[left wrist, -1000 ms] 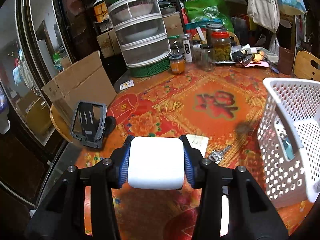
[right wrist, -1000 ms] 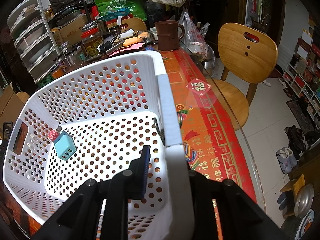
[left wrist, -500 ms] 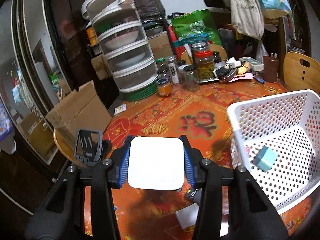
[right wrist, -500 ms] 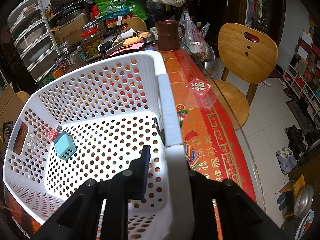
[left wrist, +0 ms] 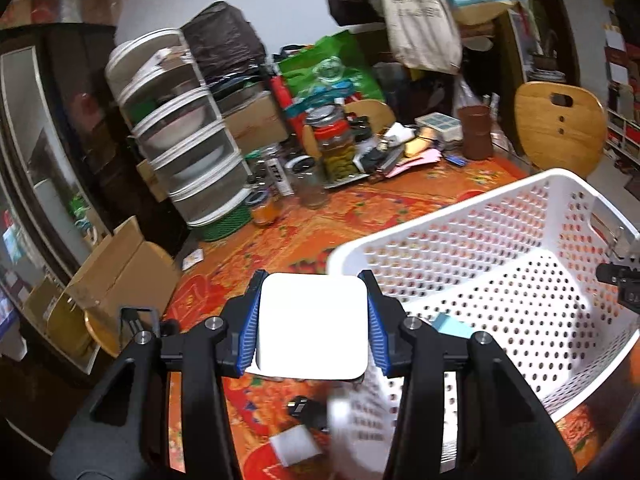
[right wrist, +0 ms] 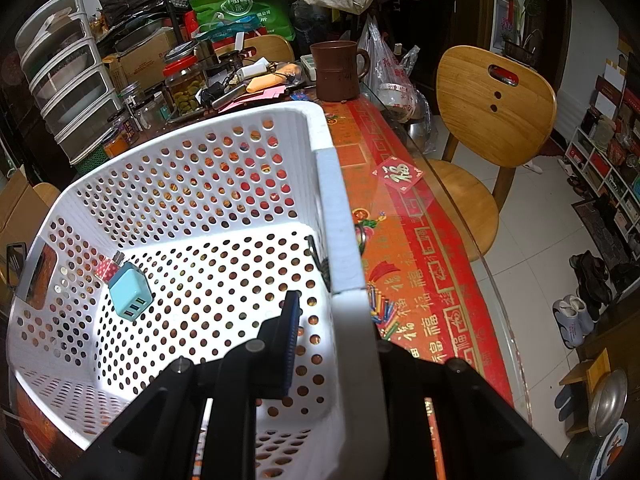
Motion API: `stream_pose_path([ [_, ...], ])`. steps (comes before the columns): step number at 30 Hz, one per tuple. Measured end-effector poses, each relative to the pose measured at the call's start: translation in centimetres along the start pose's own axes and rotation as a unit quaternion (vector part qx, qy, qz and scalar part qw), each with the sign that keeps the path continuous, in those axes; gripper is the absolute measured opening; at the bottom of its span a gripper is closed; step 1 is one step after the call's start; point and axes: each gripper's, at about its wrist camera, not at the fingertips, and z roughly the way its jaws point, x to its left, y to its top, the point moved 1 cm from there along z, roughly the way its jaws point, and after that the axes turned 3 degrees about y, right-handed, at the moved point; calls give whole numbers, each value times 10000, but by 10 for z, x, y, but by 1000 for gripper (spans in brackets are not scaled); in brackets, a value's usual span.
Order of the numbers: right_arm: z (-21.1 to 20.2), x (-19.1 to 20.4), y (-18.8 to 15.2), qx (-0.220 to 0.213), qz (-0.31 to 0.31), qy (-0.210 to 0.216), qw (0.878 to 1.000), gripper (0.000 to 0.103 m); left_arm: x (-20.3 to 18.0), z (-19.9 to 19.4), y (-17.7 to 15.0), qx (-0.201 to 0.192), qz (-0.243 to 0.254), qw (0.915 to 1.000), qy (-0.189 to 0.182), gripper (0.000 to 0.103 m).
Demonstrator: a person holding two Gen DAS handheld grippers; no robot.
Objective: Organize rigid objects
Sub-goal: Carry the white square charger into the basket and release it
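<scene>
Left wrist: our left gripper pinches a white block in its fingers, above the basket's near-left rim. Right wrist: our right gripper clamps the basket's right wall; a blue charger lies inside.

Blue charger — perhaps half-hidden.

Dim indoor light – left view motion-blurred, fisheye edges dark, warped.
</scene>
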Motion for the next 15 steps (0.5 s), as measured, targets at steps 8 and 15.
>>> stream_pose_path([
  [8,0,0,0,-4,5,4,10000,18,-45,12,-4,185,249,9991,-283,43],
  [15,0,0,0,-6,3,5,10000,18,-60,28,-13,371,370,9982,-308,43],
])
